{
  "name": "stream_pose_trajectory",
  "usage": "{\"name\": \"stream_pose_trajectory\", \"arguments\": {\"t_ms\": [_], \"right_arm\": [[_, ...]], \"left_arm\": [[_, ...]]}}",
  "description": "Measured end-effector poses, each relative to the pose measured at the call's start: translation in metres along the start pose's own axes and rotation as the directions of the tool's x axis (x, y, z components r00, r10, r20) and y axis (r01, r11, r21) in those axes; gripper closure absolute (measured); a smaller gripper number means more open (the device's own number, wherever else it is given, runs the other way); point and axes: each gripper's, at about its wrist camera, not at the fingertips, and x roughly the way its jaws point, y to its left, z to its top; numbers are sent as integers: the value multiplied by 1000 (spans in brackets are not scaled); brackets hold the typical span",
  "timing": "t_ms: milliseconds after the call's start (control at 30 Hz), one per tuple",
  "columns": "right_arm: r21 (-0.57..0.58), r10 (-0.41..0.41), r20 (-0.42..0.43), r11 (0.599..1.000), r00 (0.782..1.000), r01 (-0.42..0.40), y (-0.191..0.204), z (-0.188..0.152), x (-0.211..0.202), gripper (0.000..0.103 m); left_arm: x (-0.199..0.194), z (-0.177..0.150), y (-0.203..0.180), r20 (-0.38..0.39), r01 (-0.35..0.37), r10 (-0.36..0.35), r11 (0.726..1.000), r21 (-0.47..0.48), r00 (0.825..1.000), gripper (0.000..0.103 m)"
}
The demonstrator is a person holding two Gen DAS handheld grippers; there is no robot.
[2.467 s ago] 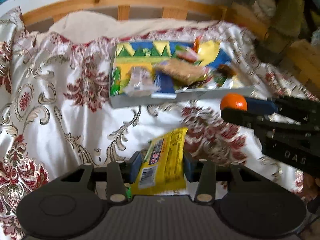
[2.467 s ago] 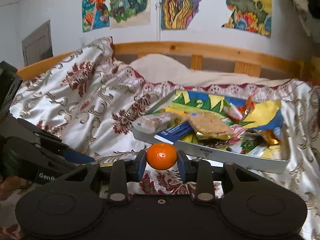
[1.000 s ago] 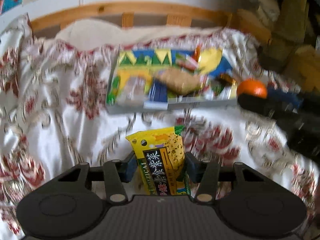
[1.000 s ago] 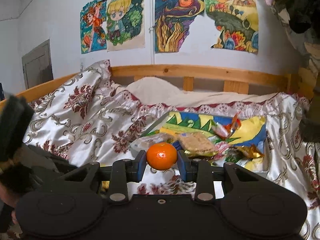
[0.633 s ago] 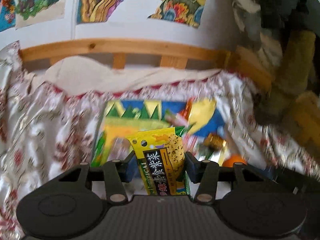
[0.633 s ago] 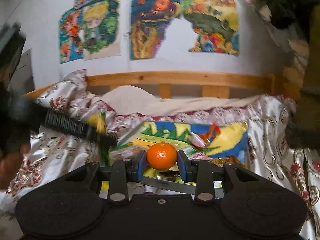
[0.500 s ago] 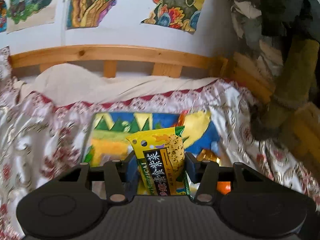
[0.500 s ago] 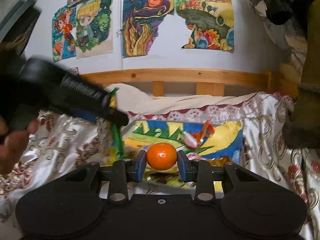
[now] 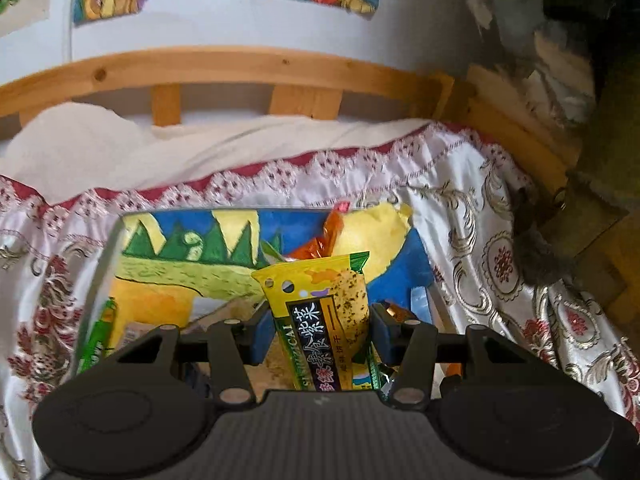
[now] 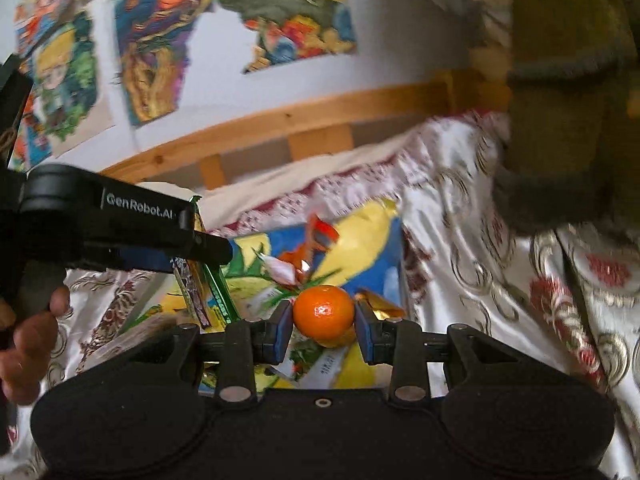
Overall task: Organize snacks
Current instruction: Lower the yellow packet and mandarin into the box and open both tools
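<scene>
Left wrist view: the left gripper (image 9: pixel 320 330) sits at lower centre, its jaws clamped on a yellow snack packet (image 9: pixel 320 316) that stands upright between the blue pads, its top corner rising above them. Behind and beneath it, mid-frame, lies the tray (image 9: pixel 96 280) with a painted lining, resting on the patterned bedspread (image 9: pixel 500 248); an orange wrapper (image 9: pixel 326 236) shows inside it just above the packet.

Right wrist view: the right gripper (image 10: pixel 323 330) at lower centre has its jaws closed on a mandarin (image 10: pixel 323 317), squeezed between the two pads over the tray's near side. At the left of the frame the left gripper comes in, held by a hand (image 10: pixel 28 344), the packet hanging edge-on from it over the tray's left part.
</scene>
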Motion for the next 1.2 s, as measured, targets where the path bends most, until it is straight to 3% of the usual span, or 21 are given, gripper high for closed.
{"name": "stream_pose_trajectory", "arguments": {"t_ms": [200,367,1200], "right_arm": [[-12,-27,-47,1000,999,26,1,-6,12,67],[41,-29,-76,999,997,32,-7,-13,21,67],[91,-44,-95,995,995,52,-13,-17,27,66]], "left_arm": [[21,-8,-6,-34,-1,1,1000,-2,999,49],[28,-14,-7,-61,2,-3,1000,-16,998,49],[37,-17,-11,-91,-6,6,1000,-3,996,49]]}}
